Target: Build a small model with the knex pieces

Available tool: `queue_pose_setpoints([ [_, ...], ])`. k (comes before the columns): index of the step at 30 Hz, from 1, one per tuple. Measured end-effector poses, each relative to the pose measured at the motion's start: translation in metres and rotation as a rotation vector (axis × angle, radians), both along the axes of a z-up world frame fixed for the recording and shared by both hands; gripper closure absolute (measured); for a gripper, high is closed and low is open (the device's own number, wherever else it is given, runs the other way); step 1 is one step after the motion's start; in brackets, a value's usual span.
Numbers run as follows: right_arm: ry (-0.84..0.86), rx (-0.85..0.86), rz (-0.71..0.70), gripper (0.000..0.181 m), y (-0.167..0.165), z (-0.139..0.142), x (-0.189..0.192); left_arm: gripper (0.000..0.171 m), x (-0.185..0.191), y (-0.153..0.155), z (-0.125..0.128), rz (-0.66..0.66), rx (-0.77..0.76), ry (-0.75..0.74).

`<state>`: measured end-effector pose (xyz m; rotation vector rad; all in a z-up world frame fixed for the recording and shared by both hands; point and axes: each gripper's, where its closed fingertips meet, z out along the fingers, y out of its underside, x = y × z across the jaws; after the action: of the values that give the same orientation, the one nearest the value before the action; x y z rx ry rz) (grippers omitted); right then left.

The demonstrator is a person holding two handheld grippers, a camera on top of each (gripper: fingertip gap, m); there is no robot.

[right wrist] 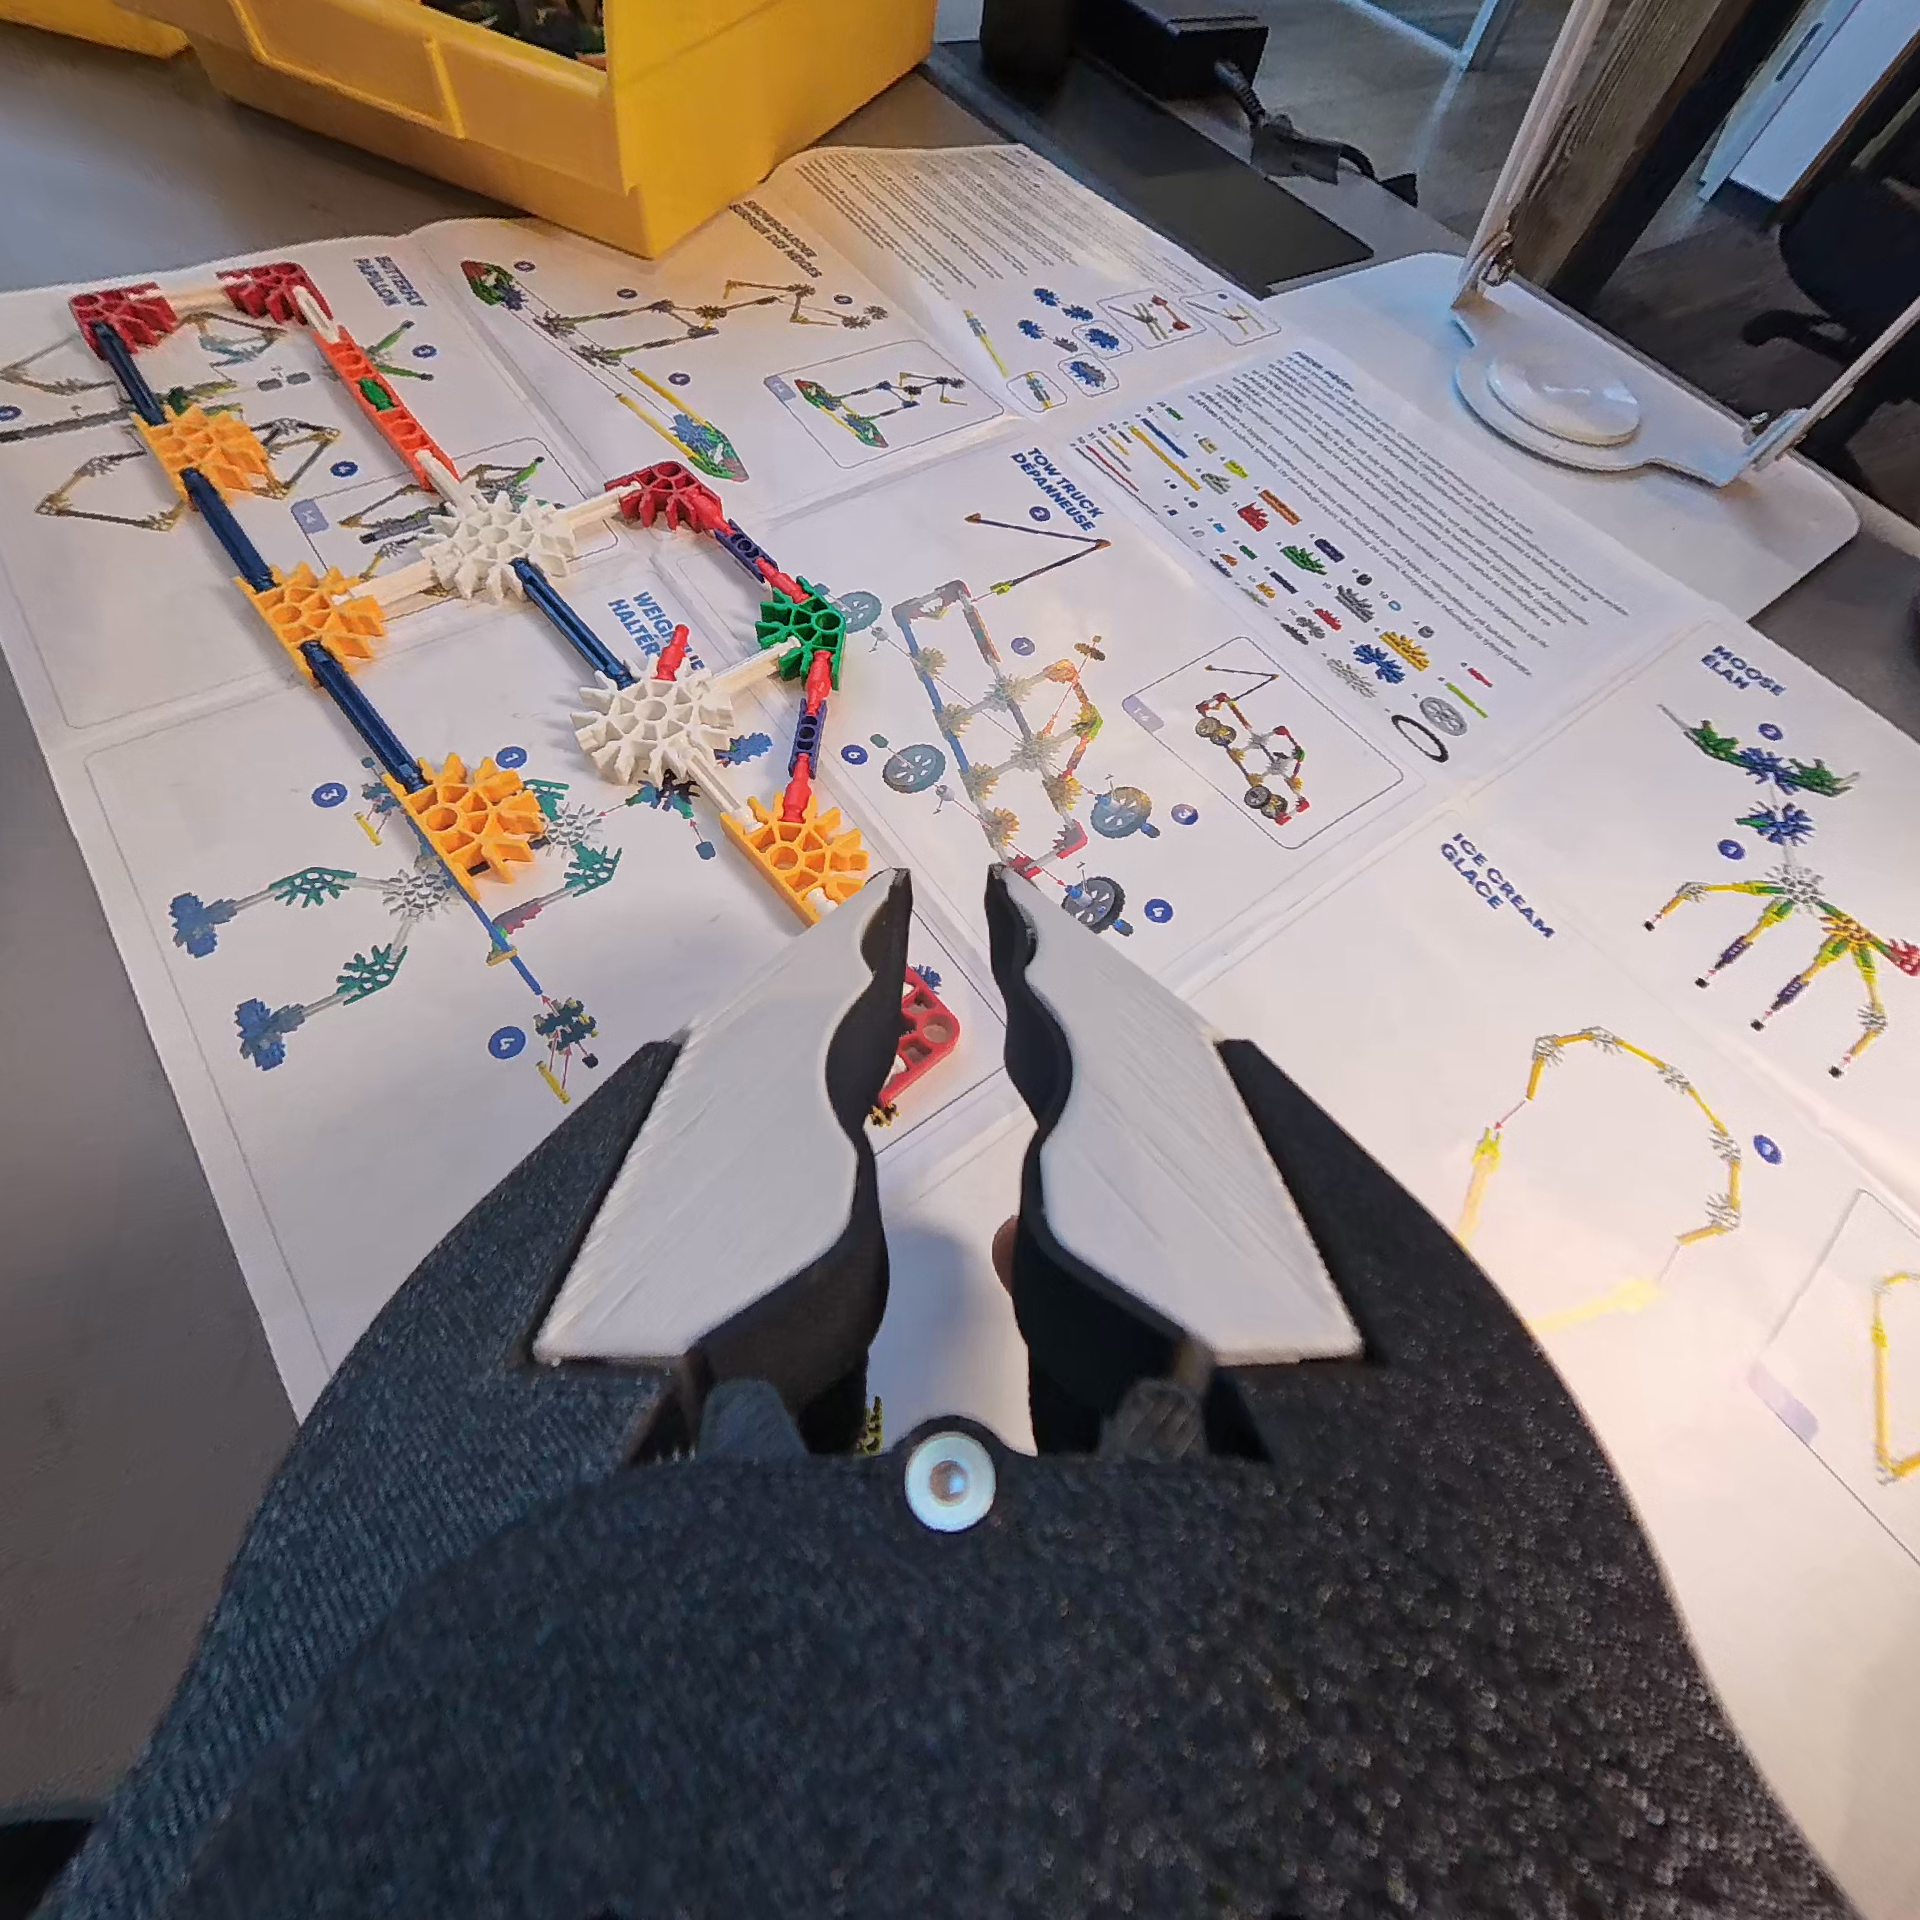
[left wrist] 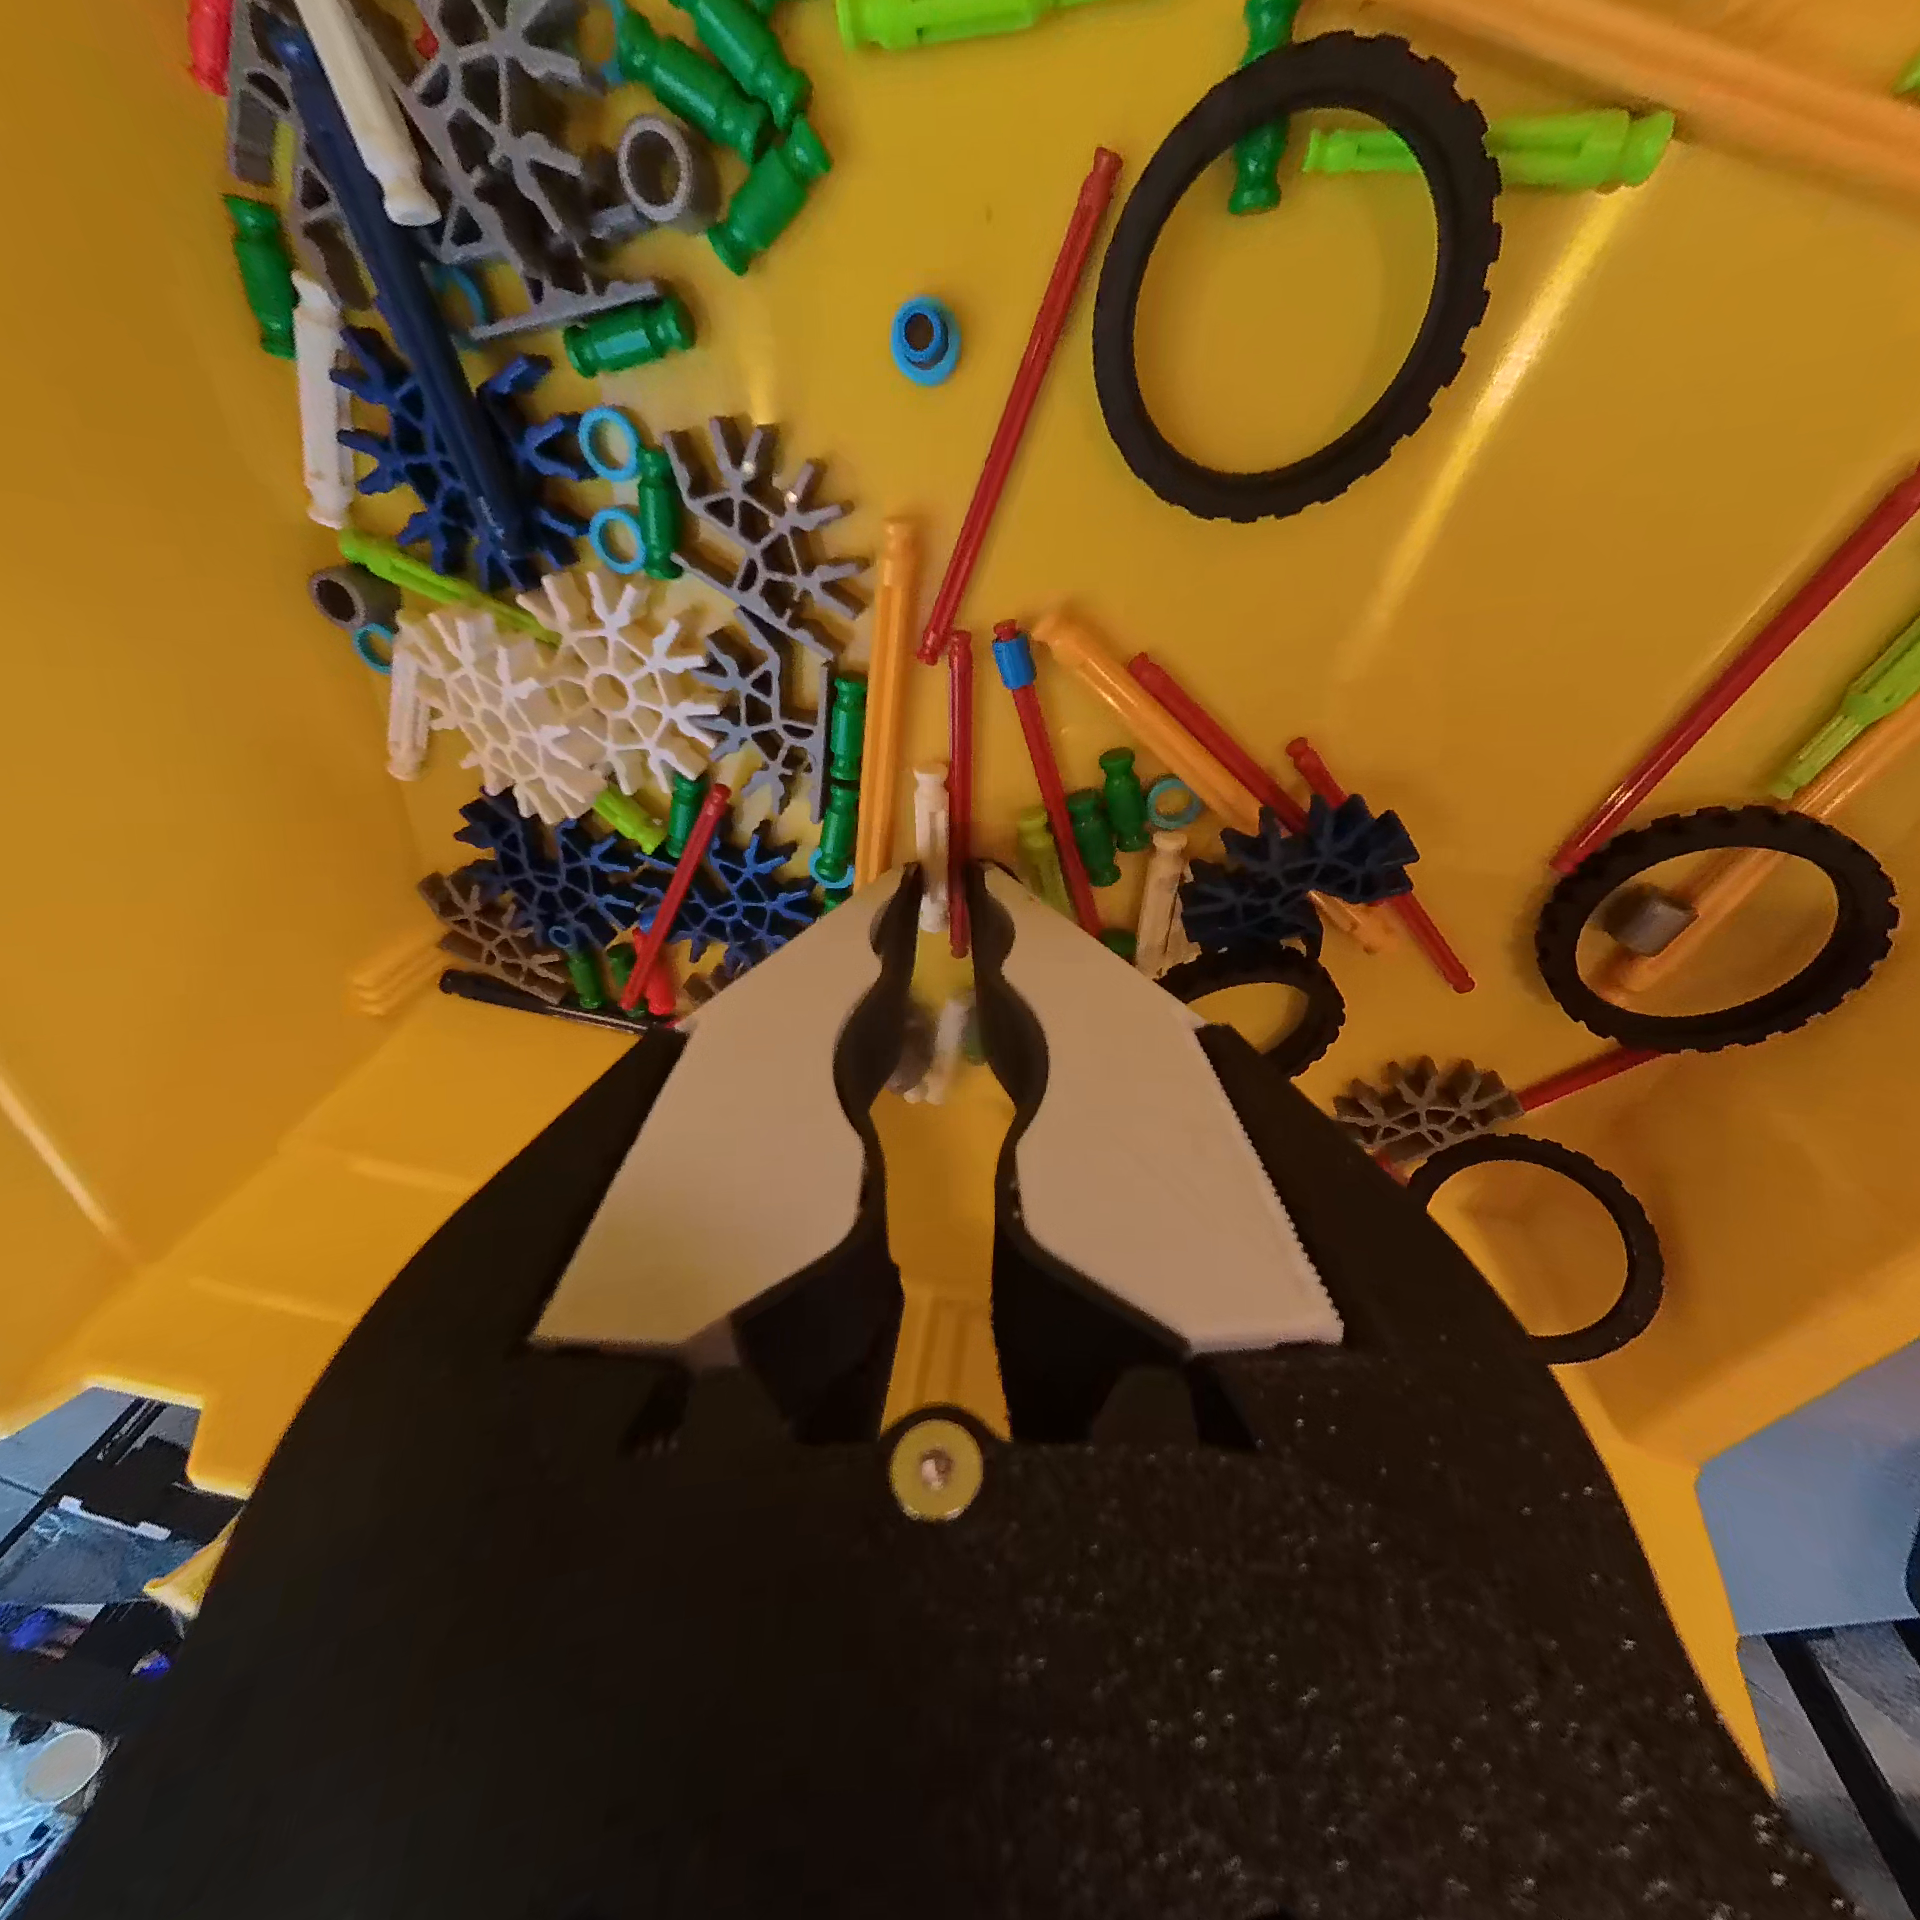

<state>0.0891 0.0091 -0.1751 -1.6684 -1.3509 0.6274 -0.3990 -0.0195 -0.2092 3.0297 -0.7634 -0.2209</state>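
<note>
My left gripper [left wrist: 943, 873] reaches down into a yellow bin [left wrist: 156, 623] of plastic construction pieces. Its jaws are nearly closed, and the tips pinch a short white rod [left wrist: 931, 821]. A thin red rod [left wrist: 958, 748] runs into the same gap; I cannot tell whether it is gripped too. My right gripper [right wrist: 948, 883] hovers low over a folded-out instruction sheet [right wrist: 1299, 997]. Its jaws are slightly apart and hold nothing. Just ahead and to its left lies a flat assembly of rods and connectors [right wrist: 488, 540]; its nearest orange connector [right wrist: 795, 847] is beside my left fingertip.
The bin holds white snowflake connectors [left wrist: 566, 696], blue connectors [left wrist: 1299, 862], green rods, red rods and black tyres [left wrist: 1299, 281]. In the right wrist view, a yellow bin [right wrist: 582, 114] stands at the back, a white stand base [right wrist: 1558, 405] is at the right, and a red connector [right wrist: 920, 1029] lies under my left finger. Across from one pair of fingers to the other is roughly 50 cm.
</note>
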Motion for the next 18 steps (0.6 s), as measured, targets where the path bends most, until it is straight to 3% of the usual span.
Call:
queue_pose_setpoints([
  [4,-0.005,0.001,0.006,0.168,-0.001,-0.001,0.000,0.164,0.001,0.000,0.000,0.004,-0.016,-0.025],
  [10,-0.006,-0.005,0.008,0.168,-0.001,-0.001,0.000,0.168,0.017,-0.004,0.004,0.026,-0.040,-0.201],
  [18,-0.018,-0.006,0.013,0.167,-0.002,-0.003,-0.001,0.166,0.006,-0.002,0.004,0.021,-0.024,-0.148],
])
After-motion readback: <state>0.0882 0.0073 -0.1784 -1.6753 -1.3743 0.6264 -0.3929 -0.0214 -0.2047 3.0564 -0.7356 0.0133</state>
